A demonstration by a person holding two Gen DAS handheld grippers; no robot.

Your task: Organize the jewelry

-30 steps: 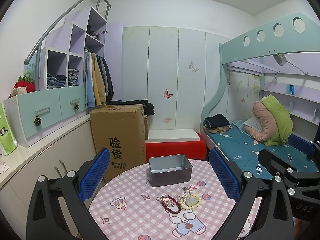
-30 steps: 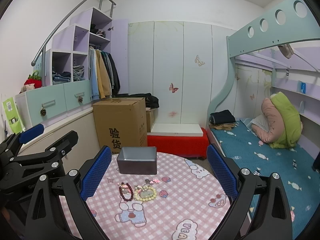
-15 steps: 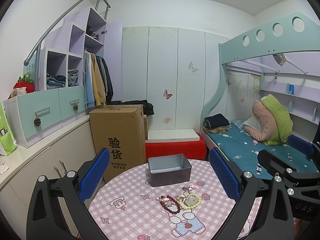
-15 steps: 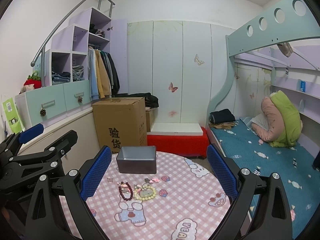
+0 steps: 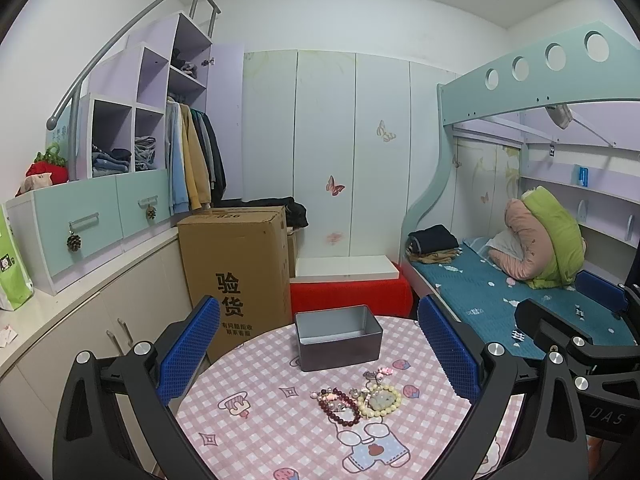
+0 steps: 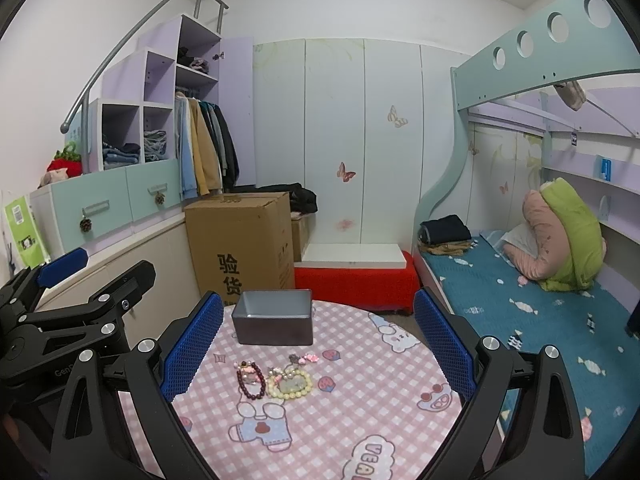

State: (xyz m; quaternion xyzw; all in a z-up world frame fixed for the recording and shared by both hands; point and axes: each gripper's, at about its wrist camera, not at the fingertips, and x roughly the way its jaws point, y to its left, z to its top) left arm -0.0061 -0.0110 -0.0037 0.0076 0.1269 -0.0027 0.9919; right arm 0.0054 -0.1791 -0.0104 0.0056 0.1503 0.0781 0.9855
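A grey metal box [image 5: 338,336] stands open and empty at the far side of a round table with a pink checked cloth [image 5: 256,408]. In front of it lie a dark red bead bracelet [image 5: 340,408], a cream bead bracelet [image 5: 380,399] and small pink clips [image 5: 380,373]. My left gripper [image 5: 320,352] is open and empty, held above the table's near side. In the right wrist view the box [image 6: 274,322], the red bracelet [image 6: 250,380] and the cream bracelet [image 6: 290,384] also show. My right gripper [image 6: 316,344] is open and empty above the table.
A tall cardboard box [image 5: 236,268] stands behind the table on the left, next to cabinets. A red bench [image 5: 352,296] sits behind the table. A bunk bed with a blue sheet [image 5: 500,300] is to the right.
Both grippers have barely shifted; the views are almost the same. Nothing on the table has moved.
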